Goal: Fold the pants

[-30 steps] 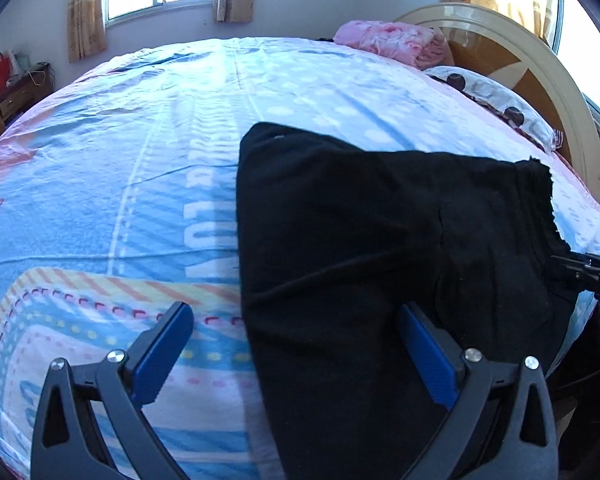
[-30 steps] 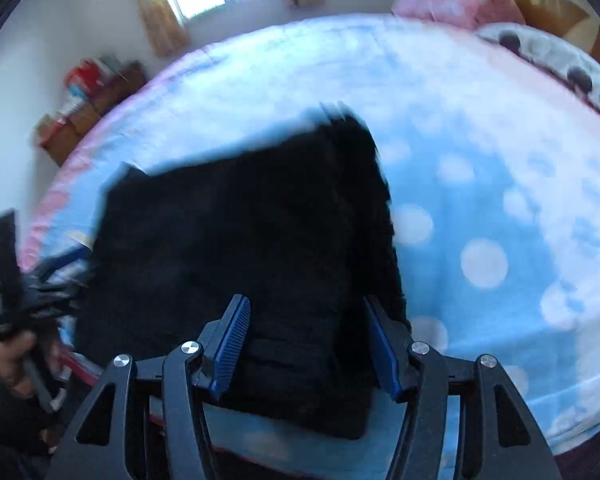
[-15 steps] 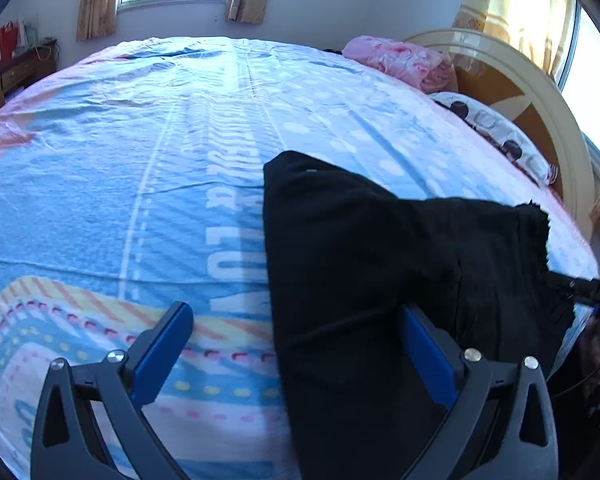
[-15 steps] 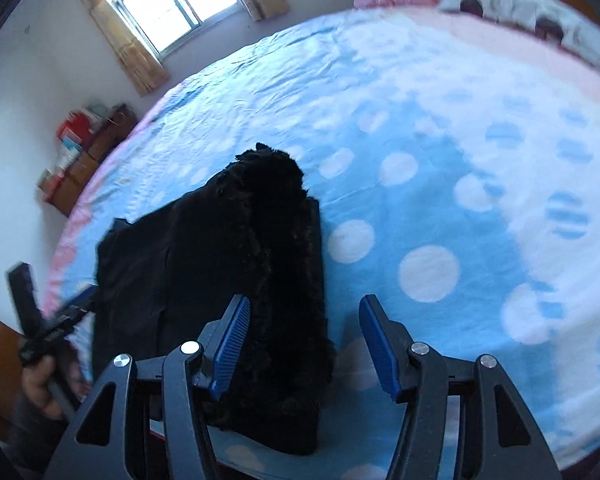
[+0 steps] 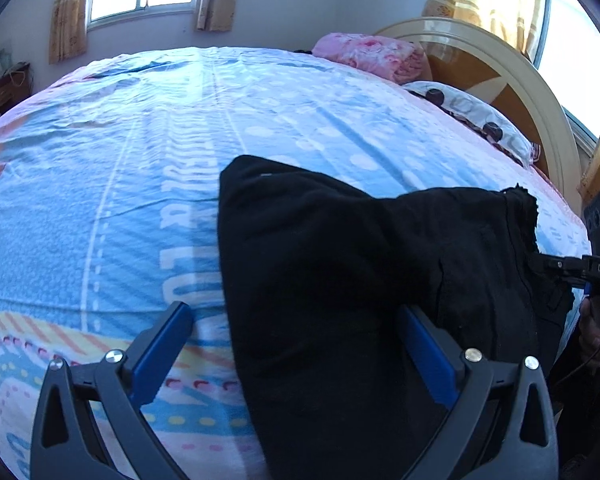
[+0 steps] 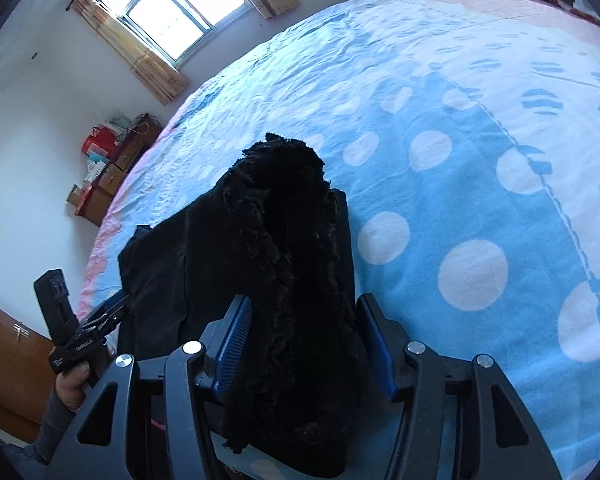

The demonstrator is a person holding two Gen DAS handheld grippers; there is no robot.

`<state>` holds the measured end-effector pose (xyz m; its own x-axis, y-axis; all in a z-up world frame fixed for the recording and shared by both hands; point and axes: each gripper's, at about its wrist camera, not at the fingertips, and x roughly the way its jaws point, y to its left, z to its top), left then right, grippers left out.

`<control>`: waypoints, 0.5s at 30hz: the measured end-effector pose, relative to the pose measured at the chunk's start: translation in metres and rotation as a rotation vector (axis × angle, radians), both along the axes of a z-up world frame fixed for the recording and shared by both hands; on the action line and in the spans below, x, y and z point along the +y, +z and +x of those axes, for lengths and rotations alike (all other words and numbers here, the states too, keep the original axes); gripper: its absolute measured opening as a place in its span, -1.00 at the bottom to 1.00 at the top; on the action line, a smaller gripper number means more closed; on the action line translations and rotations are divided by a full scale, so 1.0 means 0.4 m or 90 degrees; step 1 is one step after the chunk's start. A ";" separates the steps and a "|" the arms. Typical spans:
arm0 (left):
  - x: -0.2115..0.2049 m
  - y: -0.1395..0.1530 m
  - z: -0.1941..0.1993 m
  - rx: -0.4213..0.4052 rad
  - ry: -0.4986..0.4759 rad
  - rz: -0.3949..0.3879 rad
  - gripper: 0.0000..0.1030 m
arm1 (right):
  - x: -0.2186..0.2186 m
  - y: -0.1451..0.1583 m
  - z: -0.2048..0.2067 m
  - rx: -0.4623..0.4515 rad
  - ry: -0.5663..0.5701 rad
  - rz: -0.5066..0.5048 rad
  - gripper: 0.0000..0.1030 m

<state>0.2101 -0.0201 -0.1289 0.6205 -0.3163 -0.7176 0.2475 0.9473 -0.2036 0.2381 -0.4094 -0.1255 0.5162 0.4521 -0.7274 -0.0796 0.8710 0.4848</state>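
The folded black pants [image 6: 284,264] lie near the bed's [image 6: 480,128] edge, where both hand-held grippers reach them: the right hand-held gripper [image 6: 304,344] is closing around their fuzzy end without gripping yet, and the left hand-held gripper [image 5: 296,344] is spread wide, unclenched, over their other edge.

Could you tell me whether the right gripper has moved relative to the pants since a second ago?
Yes: the right gripper now straddles the pants' fuzzy edge, having swung off toward the dotted sheet in between.

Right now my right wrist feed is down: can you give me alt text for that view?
The right gripper straddles the fuzzy edge of the folded black pants near the bed's front edge, its blue pads closing in on the fabric but not visibly pressing it. A blue polka-dot bedsheet fills the right side. The left gripper shows at the pants' far left corner.
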 end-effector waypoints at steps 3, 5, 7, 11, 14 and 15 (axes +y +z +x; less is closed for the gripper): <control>0.006 0.001 0.003 0.005 -0.005 -0.004 1.00 | 0.024 0.008 0.000 -0.011 0.014 -0.012 0.09; 0.012 0.000 0.002 0.005 -0.016 -0.010 1.00 | 0.009 0.004 -0.006 -0.008 0.010 0.002 -0.05; 0.003 -0.001 0.002 -0.003 -0.018 0.004 1.00 | -0.003 -0.006 -0.004 0.000 0.005 0.020 -0.11; -0.012 0.005 -0.007 -0.008 -0.018 0.020 0.71 | 0.065 0.025 -0.030 -0.035 0.052 -0.038 -0.38; -0.026 0.016 -0.020 -0.011 -0.041 0.016 0.28 | 0.061 0.010 -0.030 -0.027 0.049 -0.024 -0.43; -0.029 0.019 -0.023 -0.013 -0.044 0.020 0.22 | 0.048 0.006 -0.029 -0.023 0.041 -0.003 -0.46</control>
<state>0.2008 -0.0318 -0.1213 0.6125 -0.3366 -0.7153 0.3162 0.9336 -0.1685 0.2264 -0.3901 -0.1231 0.5120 0.4812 -0.7115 -0.1527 0.8661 0.4759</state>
